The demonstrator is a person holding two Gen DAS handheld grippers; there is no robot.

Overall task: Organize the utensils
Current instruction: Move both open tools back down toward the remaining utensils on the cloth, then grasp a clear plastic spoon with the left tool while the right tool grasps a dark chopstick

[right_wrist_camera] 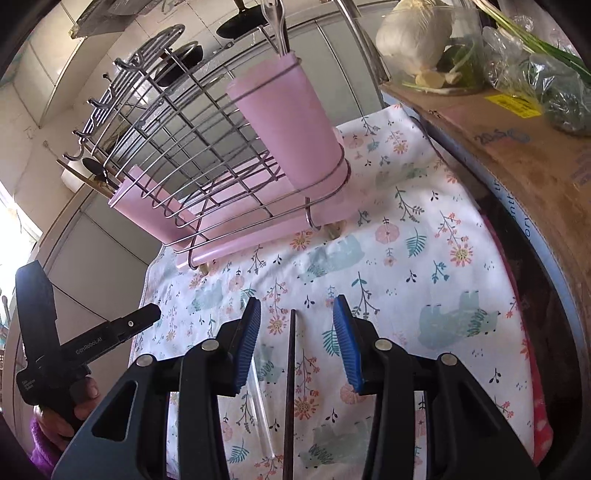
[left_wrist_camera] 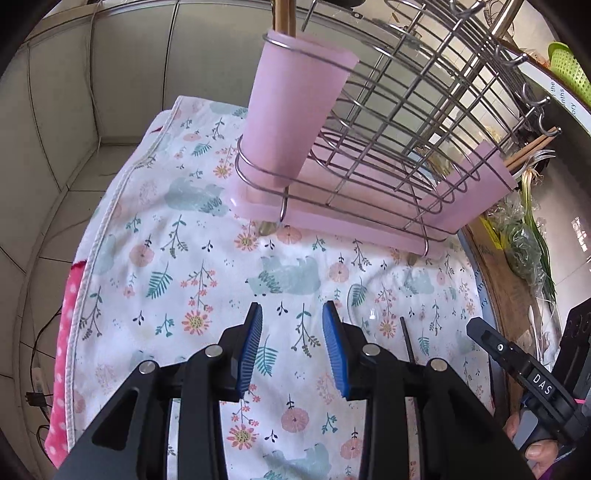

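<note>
the left gripper (left_wrist_camera: 292, 314) hovers over the floral cloth (left_wrist_camera: 177, 236) that covers the surface, its blue fingers (left_wrist_camera: 251, 343) apart with only cloth showing between them. the right gripper (right_wrist_camera: 296, 314) also hangs over the cloth (right_wrist_camera: 424, 258), fingers (right_wrist_camera: 247, 339) apart and gripping nothing; a dark chopstick (right_wrist_camera: 290, 387) lies on the cloth in the gap between them, running toward the camera, touching neither finger. just left of it lies a clear straw-like stick (right_wrist_camera: 258, 406), partly hidden behind the left finger. in the left view the chopstick (left_wrist_camera: 408, 339) shows as a thin dark line just right of that gripper. beyond both grippers stands a wire rack (left_wrist_camera: 399, 122) on a pink tray (left_wrist_camera: 332, 221), with a pink cup (left_wrist_camera: 288, 110) clipped at its near corner; utensil handles (right_wrist_camera: 279, 26) rise from the cup (right_wrist_camera: 291, 122). at the rack's (right_wrist_camera: 177, 140) far end a flat pink holder (left_wrist_camera: 480, 184) carries light chopsticks (left_wrist_camera: 532, 147). a cardboard box (right_wrist_camera: 517, 147) with bagged greens (right_wrist_camera: 554, 85) sits beside the cloth. each view catches the other gripper at its edge, held in a hand (right_wrist_camera: 74, 406).
</note>
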